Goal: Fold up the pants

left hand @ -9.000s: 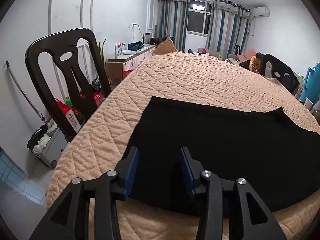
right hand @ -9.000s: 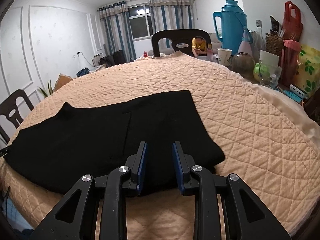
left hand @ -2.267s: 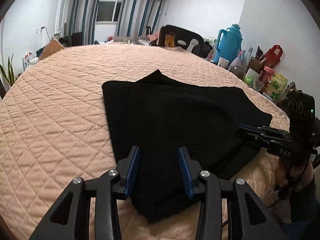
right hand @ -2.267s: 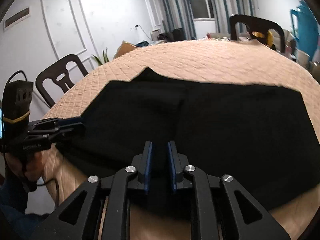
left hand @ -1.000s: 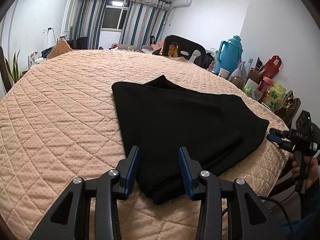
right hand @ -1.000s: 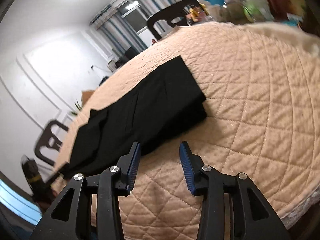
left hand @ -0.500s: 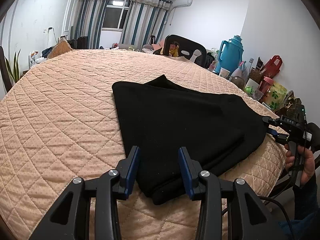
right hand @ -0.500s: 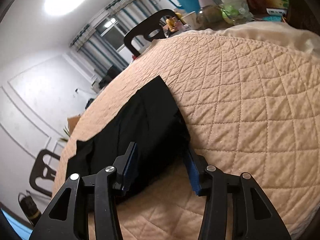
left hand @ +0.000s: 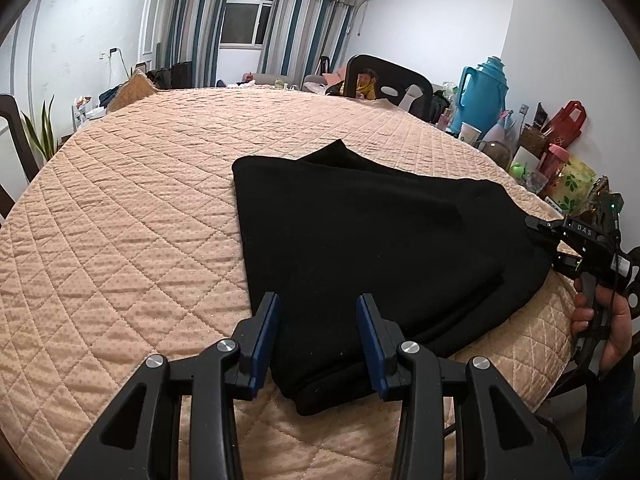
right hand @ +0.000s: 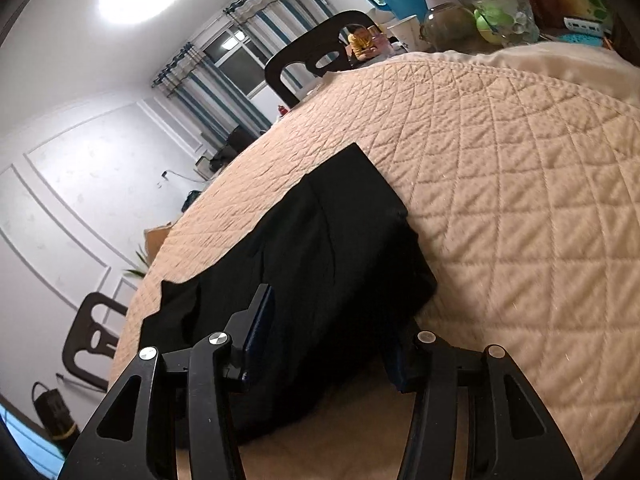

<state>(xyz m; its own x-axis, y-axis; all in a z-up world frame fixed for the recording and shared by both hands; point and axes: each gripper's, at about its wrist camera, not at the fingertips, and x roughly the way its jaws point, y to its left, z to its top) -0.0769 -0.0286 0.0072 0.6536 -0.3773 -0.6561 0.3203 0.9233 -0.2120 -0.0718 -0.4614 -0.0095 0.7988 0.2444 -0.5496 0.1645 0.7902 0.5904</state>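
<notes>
The black pants lie folded in layers on the quilted peach table cover. My left gripper is open, its blue pads either side of the near corner of the folded stack, not closed on it. My right gripper is open wide and tilted, with the right end of the pants between its fingers. It also shows in the left wrist view, held by a hand at the pants' right edge.
A blue thermos, cups, a red bag and jars crowd the far right of the table. A dark chair stands behind it, another chair at the left. The table edge runs close under both grippers.
My right gripper has moved in over the right end of the pants, which now fill the gap between its open fingers. My left gripper has stayed still.
</notes>
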